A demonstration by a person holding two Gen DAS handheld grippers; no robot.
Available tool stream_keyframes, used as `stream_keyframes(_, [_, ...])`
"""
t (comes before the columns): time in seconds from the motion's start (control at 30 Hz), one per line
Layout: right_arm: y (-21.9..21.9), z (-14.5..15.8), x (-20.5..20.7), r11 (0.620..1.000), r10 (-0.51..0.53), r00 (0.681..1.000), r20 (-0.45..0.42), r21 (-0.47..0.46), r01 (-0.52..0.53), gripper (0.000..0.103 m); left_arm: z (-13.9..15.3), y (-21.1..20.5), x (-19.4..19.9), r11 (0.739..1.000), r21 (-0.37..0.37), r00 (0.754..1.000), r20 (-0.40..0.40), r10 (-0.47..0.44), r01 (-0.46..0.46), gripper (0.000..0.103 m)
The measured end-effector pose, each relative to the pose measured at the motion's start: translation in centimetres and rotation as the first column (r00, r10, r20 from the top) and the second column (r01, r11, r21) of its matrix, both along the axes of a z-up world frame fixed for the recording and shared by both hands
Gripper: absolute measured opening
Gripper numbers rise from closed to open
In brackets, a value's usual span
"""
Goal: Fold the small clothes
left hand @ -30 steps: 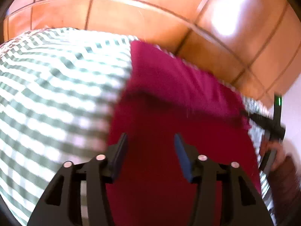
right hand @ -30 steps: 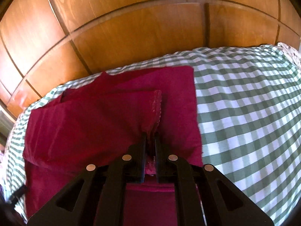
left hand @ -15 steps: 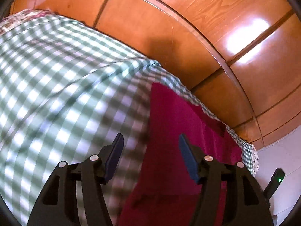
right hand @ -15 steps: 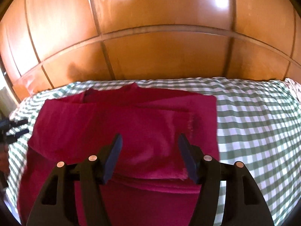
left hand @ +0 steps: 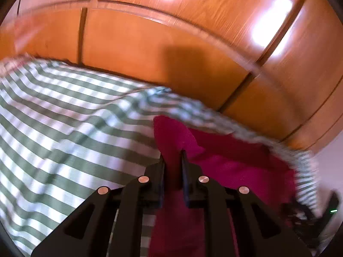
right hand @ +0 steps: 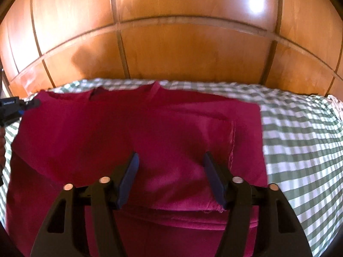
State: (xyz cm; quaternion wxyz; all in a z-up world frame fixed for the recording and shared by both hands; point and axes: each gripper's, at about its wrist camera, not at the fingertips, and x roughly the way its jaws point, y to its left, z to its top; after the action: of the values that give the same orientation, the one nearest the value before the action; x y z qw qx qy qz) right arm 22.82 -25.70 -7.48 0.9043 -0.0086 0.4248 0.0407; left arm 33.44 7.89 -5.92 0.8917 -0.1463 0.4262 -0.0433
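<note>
The red garment (right hand: 137, 141) lies spread on the green checked bedcover (right hand: 300, 141), in front of the wooden wardrobe (right hand: 182, 49), with one side already folded inward across the body. The left gripper (left hand: 173, 160) has its fingers closed together on a raised edge of the garment at its left side; the cloth stands up between them. The right gripper (right hand: 169, 167) hovers over the folded right portion with its fingers wide apart and nothing between them. The step in hand appears to be the second side fold, taken from the left. The next move likely calls for carrying the pinched edge across the body toward the right side, keeping the cloth taut and level. Release only once the edge lies flat and aligned with the fold beneath.
</note>
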Motion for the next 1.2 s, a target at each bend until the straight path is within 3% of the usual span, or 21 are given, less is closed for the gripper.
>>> stream_keyframes(0.07, [1.1, -0.7, -0.2, 0.998, 0.008, 1.000, 0.016, -0.066, -0.007, 0.074, -1.6, -0.8, 0.7, 0.994, 0.105, 0.999, -0.049, 0.023, -0.018, 0.015])
stream_keyframes(0.13, [1.3, -0.8, -0.1, 0.996, 0.003, 1.000, 0.017, -0.089, -0.001, 0.076, -1.9, -1.5, 0.4, 0.983, 0.177, 0.998, -0.033, 0.045, -0.038, 0.031])
stream_keyframes(0.2, [1.0, -0.9, -0.1, 0.997, -0.002, 1.000, 0.016, -0.075, 0.003, 0.077, -1.2, -2.0, 0.0, 0.968, 0.237, 0.996, -0.022, 0.083, -0.076, 0.037])
stream_keyframes(0.27, [0.7, -1.0, -0.1, 0.998, -0.005, 1.000, 0.013, -0.058, 0.005, 0.078, 0.4, -2.3, -1.8, 0.976, 0.199, 0.996, 0.027, 0.084, -0.088, 0.035])
stream_keyframes(0.37, [0.7, -1.0, 0.0, 0.999, -0.006, 1.000, 0.014, -0.053, 0.006, 0.078, 1.6, -4.3, -5.7, 0.986, 0.168, 0.996, 0.082, -0.032, 0.018, 0.035])
stream_keyframes(0.47, [0.6, -1.0, 0.0, 0.999, -0.005, 1.000, 0.015, -0.054, 0.006, 0.078, 0.1, -6.2, -7.7, 0.976, 0.191, 0.993, 0.035, -0.110, 0.102, 0.038])
stream_keyframes(0.53, [0.6, -1.0, 0.0, 0.999, -0.005, 1.000, 0.016, -0.052, 0.006, 0.078, -1.7, -6.6, -8.1, 0.964, 0.242, 0.994, -0.021, -0.105, 0.107, 0.041])
stream_keyframes(0.6, [0.6, -1.1, -0.1, 0.999, -0.004, 1.000, 0.019, -0.049, 0.005, 0.078, -2.9, -6.2, -8.3, 0.969, 0.231, 0.995, 0.002, -0.096, 0.093, 0.042])
stream_keyframes(0.73, [0.5, -1.1, -0.2, 0.999, -0.004, 1.000, 0.021, -0.038, 0.005, 0.079, -3.1, -6.2, -8.3, 0.968, 0.242, 0.997, 0.013, -0.079, 0.074, 0.042])
stream_keyframes(0.93, [0.2, -0.7, -0.5, 1.000, 0.009, 1.000, 0.009, 0.002, -0.009, 0.088, -3.1, -6.5, -8.9, 0.967, 0.246, 0.997, 0.024, -0.079, 0.071, 0.042])
stream_keyframes(1.2, [0.5, -0.3, -1.7, 0.999, 0.023, 1.000, -0.020, -0.047, -0.024, 0.090, -3.1, -6.6, -8.9, 0.966, 0.250, 0.996, 0.035, -0.078, 0.067, 0.042])
